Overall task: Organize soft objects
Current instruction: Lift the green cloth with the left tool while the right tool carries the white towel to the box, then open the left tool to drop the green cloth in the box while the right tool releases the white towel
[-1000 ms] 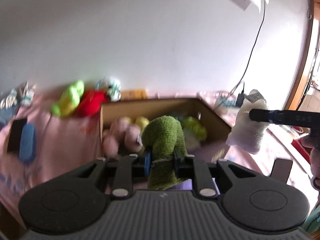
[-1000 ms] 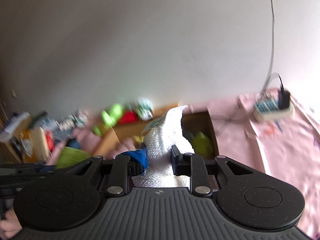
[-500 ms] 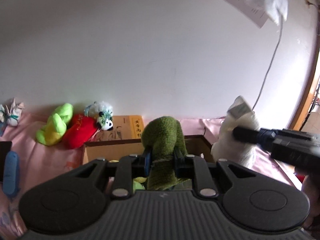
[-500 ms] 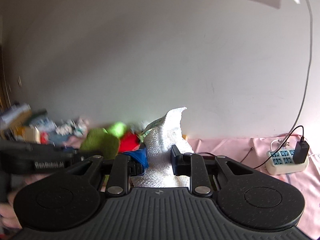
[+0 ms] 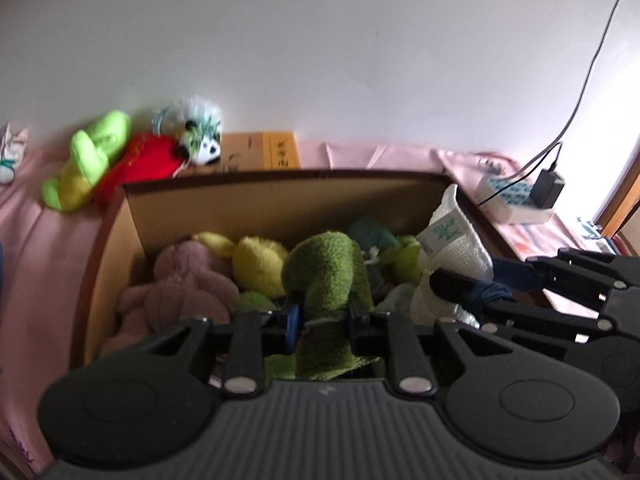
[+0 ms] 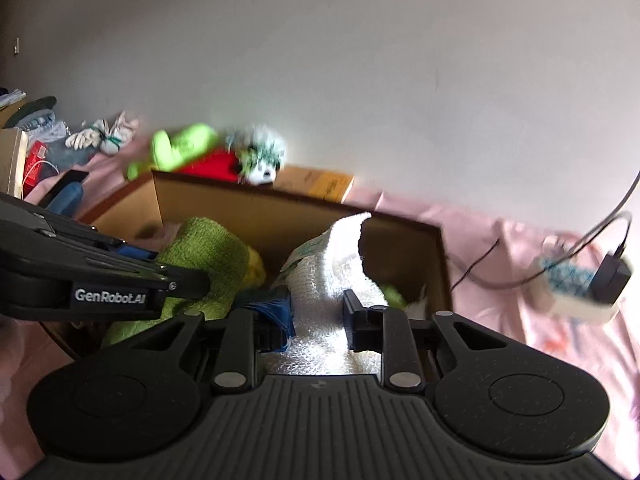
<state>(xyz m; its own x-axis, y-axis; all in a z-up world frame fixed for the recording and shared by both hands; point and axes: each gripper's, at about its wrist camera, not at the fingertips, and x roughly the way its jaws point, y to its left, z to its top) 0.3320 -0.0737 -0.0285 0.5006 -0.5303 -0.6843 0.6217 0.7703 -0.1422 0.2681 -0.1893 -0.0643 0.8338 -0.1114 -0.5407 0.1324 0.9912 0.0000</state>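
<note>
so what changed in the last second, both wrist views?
Both grippers came down over the cardboard box. The left gripper still grips the green plush; the right gripper's jaws are opening around the white plush, still between them. Toys behind the box stayed put.

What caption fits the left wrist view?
Left gripper holds a green plush over the toy-filled box.
</note>
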